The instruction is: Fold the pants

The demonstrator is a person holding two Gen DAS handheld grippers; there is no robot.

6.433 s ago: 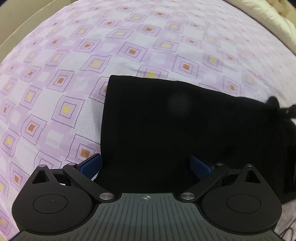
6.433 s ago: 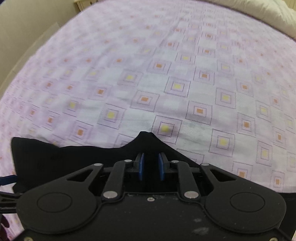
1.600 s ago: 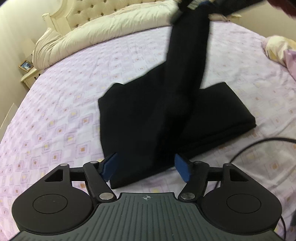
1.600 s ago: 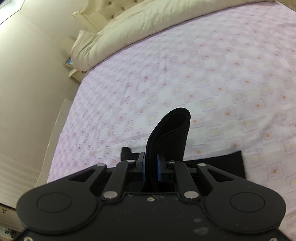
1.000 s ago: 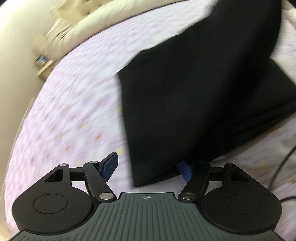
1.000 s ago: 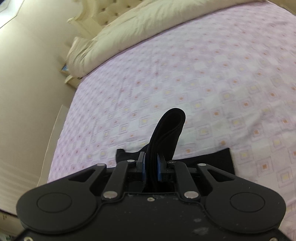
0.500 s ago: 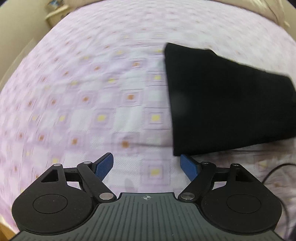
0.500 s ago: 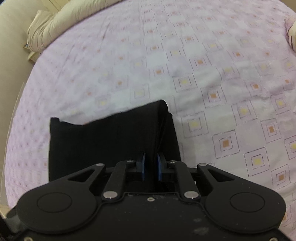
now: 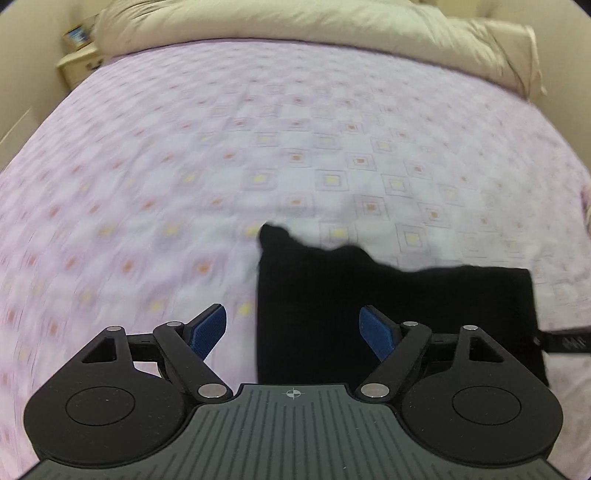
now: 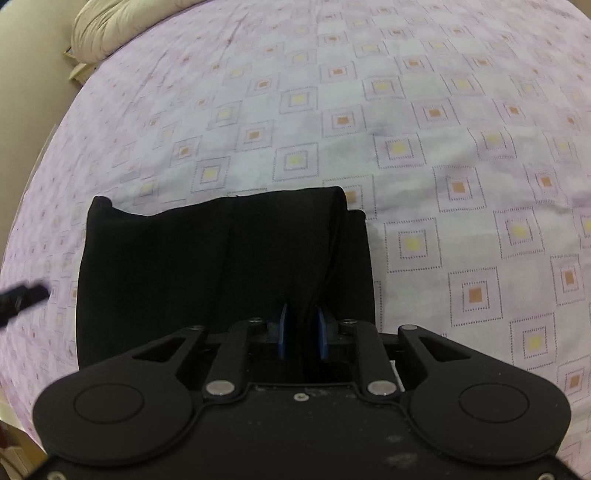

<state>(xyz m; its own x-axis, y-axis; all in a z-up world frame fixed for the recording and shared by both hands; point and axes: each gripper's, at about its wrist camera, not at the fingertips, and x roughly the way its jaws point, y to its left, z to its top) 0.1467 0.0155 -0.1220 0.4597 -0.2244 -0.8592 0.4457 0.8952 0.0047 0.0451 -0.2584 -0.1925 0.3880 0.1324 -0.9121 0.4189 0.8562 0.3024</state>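
The black pants [image 9: 391,314] lie folded in a compact rectangle on the purple patterned bedsheet [image 9: 258,155]. My left gripper [image 9: 293,328] is open and empty, low over the pants' left near edge. In the right wrist view the folded pants [image 10: 207,266] fill the lower middle. My right gripper [image 10: 302,332] is shut on a fold of the pants along their right side, low over the bed. A tip of the right gripper [image 9: 565,342] shows at the right edge of the left wrist view.
A cream duvet [image 9: 295,33] lies across the head of the bed, with a nightstand [image 9: 79,61] at the far left. The bedsheet [image 10: 443,147] spreads wide around the pants. The left gripper's tip [image 10: 20,299] shows at the left edge of the right wrist view.
The right gripper has lowered the lifted pants end onto the stack, so the pants now lie flat. The left gripper has swung right and closer over the pants' left edge.
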